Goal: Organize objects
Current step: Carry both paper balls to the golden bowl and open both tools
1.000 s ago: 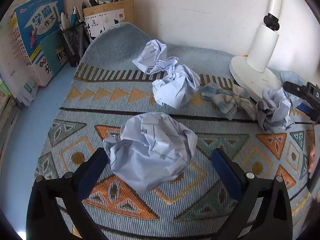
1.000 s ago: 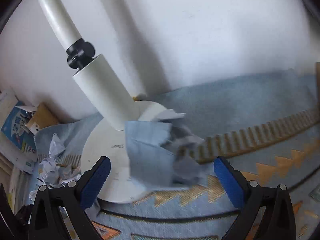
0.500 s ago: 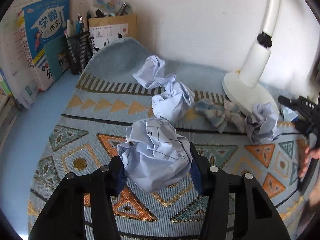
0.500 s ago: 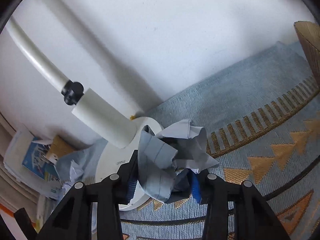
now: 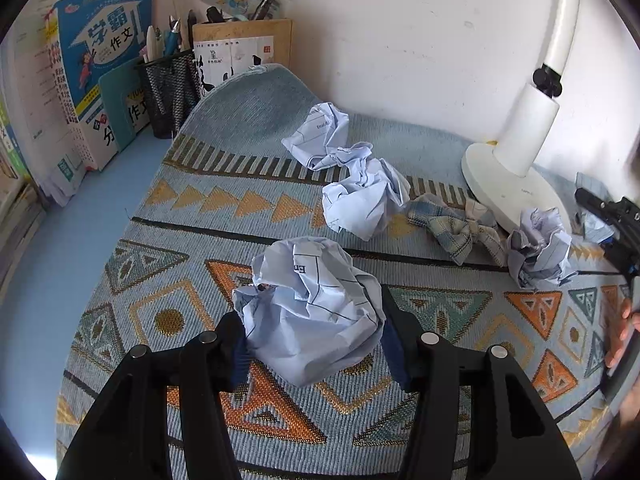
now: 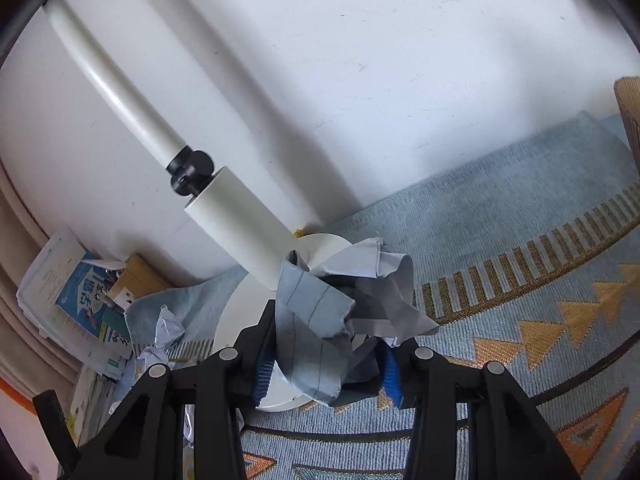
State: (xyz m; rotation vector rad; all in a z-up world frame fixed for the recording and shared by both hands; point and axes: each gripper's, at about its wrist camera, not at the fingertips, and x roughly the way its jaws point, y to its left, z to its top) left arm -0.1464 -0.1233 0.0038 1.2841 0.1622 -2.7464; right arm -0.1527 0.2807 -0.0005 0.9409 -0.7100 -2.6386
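Note:
Several crumpled paper balls lie on a patterned woven mat [image 5: 192, 216]. My left gripper [image 5: 316, 344] is shut on the nearest pale blue paper ball [image 5: 316, 312], its pads pressing both sides just over the mat. Two more balls [image 5: 320, 140] [image 5: 364, 200] sit further back, and another [image 5: 540, 244] rests by the lamp base. My right gripper [image 6: 326, 364] is shut on a grey-blue crumpled paper [image 6: 332, 316] in front of the white lamp base [image 6: 236, 320]. The right gripper's black body [image 5: 612, 220] shows at the right edge of the left wrist view.
A white desk lamp [image 5: 520, 136] stands at the back right against the wall. A plaid cloth [image 5: 448, 224] lies beside its base. Books [image 5: 92, 60], a mesh pen holder [image 5: 168, 84] and a wooden box [image 5: 244, 52] line the back left. A hand [image 5: 620, 332] is at the right edge.
Both grippers went from wide open to closed on their paper balls. The right gripper has tipped upward with its paper, so more wall and lamp stem show.

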